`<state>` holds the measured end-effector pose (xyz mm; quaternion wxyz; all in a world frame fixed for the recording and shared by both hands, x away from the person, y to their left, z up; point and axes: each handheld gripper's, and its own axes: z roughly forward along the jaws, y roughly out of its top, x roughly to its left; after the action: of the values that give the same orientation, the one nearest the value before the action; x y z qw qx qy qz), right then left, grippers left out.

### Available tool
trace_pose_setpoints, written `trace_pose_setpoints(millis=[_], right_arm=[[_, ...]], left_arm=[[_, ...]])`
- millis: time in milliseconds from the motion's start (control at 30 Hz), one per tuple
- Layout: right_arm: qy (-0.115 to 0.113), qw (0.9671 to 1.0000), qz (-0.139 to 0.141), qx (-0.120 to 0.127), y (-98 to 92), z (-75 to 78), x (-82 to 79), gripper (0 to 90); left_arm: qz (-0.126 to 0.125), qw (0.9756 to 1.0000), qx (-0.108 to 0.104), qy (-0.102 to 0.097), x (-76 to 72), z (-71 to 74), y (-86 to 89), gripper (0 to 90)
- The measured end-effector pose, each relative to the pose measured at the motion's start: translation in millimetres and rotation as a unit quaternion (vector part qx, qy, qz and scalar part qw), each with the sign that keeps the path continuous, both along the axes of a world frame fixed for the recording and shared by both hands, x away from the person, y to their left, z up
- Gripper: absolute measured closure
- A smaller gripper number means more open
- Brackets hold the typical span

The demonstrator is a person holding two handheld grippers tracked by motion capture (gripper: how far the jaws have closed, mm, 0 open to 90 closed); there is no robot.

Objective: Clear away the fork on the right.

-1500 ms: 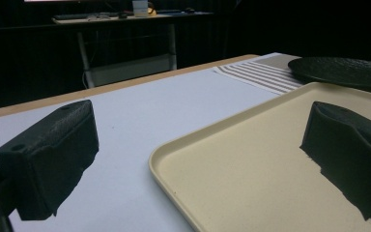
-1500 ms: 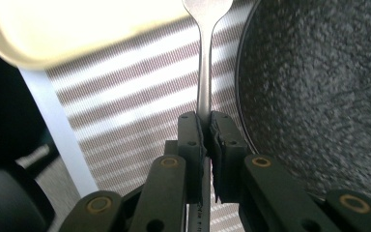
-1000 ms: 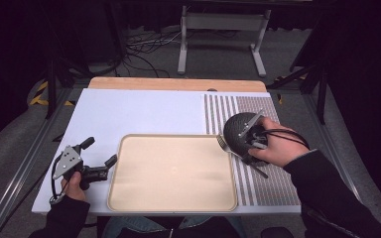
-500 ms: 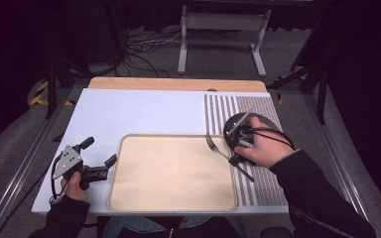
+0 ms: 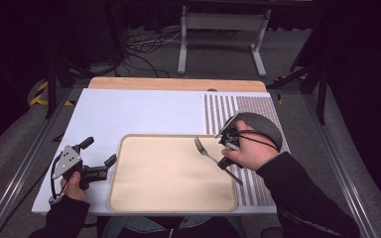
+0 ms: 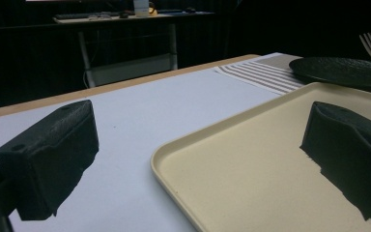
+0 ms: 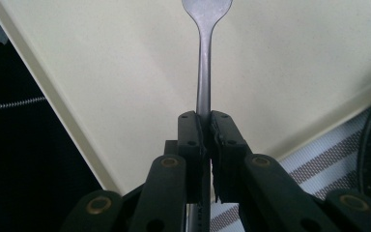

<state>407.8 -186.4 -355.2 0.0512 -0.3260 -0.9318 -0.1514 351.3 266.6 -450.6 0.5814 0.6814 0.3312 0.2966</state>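
Fork point(image 7: 204, 72), moved over the tray point(image 5: 168, 198), clamped between right gripper point(image 7: 206, 121) jaws

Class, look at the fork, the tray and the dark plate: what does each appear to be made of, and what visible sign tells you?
Fork: likely steel; grey with a brushed sheen.
Tray: probably plastic; matte cream, moulded rolled rim.
Plate: perhaps stoneware or melamine; black, finely pebbled surface; the look leaves it open.

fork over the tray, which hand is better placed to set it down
Right. The right gripper is already shut on the fork, whose tines hang over the tray. The left gripper sits open and empty at the tray's left edge.
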Motion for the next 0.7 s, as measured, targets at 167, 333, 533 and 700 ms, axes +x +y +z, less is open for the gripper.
trace_pose_setpoints(millis=[167, 333, 533, 700], right_arm=[[0.004, 1.0000, -0.008, 0.001, 6.2, -3.4, 1.1, 84.1], [0.007, 0.9999, -0.013, -0.004, 11.6, -7.3, 1.8, 84.1], [0.013, 0.9997, -0.018, -0.004, 18.2, -14.3, 2.3, 84.1], [0.020, 0.9995, -0.024, -0.001, 24.3, -20.0, 1.7, 84.1]], left_arm=[[0.000, 1.0000, -0.001, 0.000, 0.0, 0.1, 0.4, 0.1], [0.000, 1.0000, -0.002, 0.000, 0.1, 0.1, 0.6, 0.2], [0.000, 1.0000, -0.002, 0.000, 0.1, 0.1, 0.8, 0.2], [0.000, 1.0000, -0.002, 0.000, 0.1, 0.2, 1.0, 0.2]])
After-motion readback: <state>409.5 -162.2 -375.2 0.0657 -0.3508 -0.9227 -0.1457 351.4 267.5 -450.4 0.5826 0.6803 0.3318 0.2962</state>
